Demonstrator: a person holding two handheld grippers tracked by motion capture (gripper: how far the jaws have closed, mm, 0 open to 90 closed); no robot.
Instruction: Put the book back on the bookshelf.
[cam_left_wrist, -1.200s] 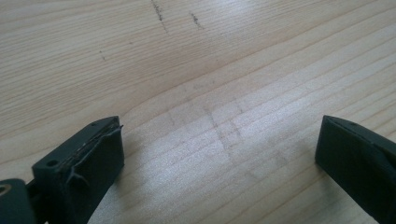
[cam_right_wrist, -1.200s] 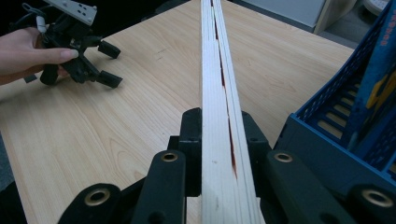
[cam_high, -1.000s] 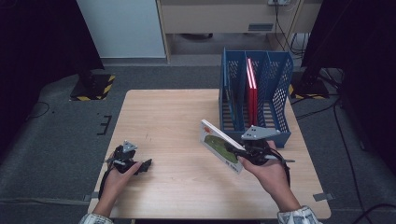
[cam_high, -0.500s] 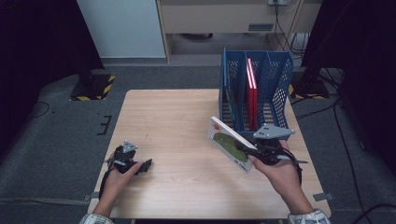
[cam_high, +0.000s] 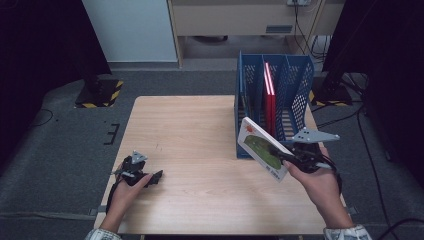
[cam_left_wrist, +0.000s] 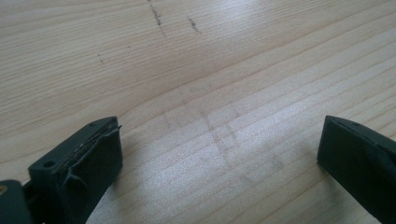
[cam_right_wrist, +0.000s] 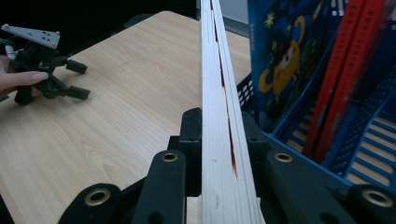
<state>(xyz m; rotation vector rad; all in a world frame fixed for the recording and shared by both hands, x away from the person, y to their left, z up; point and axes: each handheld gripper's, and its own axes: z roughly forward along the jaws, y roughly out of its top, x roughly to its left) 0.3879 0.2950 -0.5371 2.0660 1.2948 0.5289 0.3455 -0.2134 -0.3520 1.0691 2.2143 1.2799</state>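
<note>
**Book is up, not yet in the rack**

The bench (cam_high: 190, 130) is big and mostly bare. My blue rack (cam_high: 300, 75) already has red books (cam_high: 270, 100) standing inside. My right claw (cam_high: 287, 157) grips the picture book (cam_high: 260, 149) tight, in the air just beside the rack. I must slide it in. My left claw (cam_high: 150, 178) rests wide apart, holding nothing.

Table (cam_left_wrist: 224, 70) pale matt wood, grained; book (cam_high: 260, 147) glossy cover, paper edges; rack (cam_high: 300, 95) blue perforated plastic.
</note>
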